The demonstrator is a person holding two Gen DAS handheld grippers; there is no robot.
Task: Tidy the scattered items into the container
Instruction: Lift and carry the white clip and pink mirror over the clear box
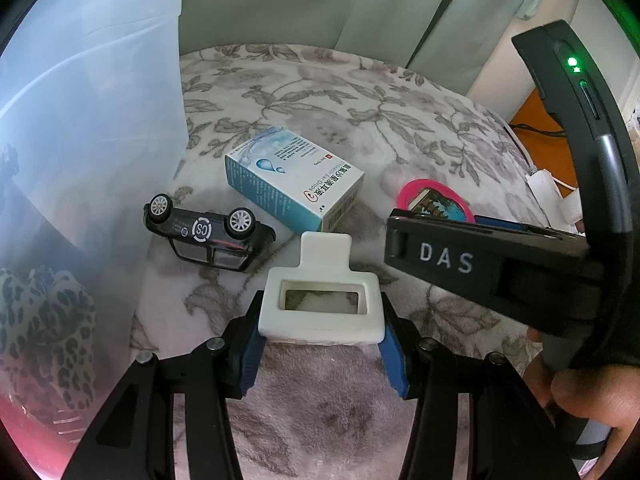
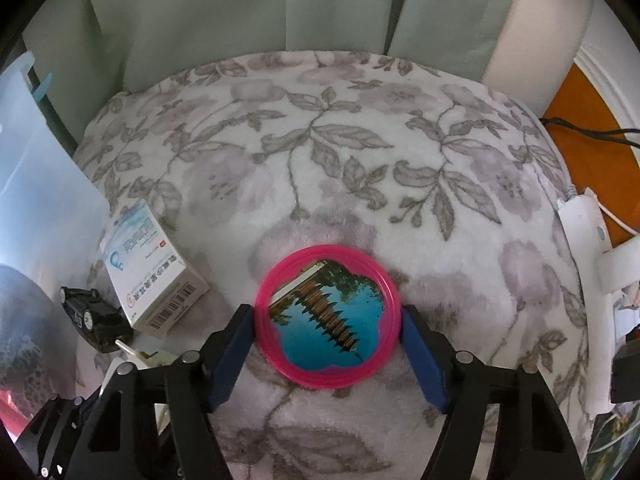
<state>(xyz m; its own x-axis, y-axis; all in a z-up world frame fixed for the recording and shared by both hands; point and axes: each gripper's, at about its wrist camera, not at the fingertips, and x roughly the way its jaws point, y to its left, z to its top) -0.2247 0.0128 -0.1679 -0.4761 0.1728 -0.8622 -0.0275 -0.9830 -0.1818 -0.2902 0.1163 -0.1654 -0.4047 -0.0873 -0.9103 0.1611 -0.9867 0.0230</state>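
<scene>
1. Two grippers work over a floral blanket (image 2: 340, 152); much is masked. In the left wrist view, the right gripper's black body (image 1: 492, 264) covers most of the pink-rimmed disc (image 1: 434, 200) at centre right.
2. Translucent container (image 1: 80, 120) fills the left of that frame, its contents blurred behind the wall.
3. Left gripper (image 1: 322, 344), at bottom centre, has its blue pads closed against the sides of a white plastic frame (image 1: 324, 300).
4. Right gripper (image 2: 328, 340) brackets the disc (image 2: 327, 316); both pads meet its rim, though firm hold is unclear.
5. Overturned toy car (image 1: 208, 236) and eye-drops box (image 1: 296, 180) lie mid-frame, beside the container.
</scene>
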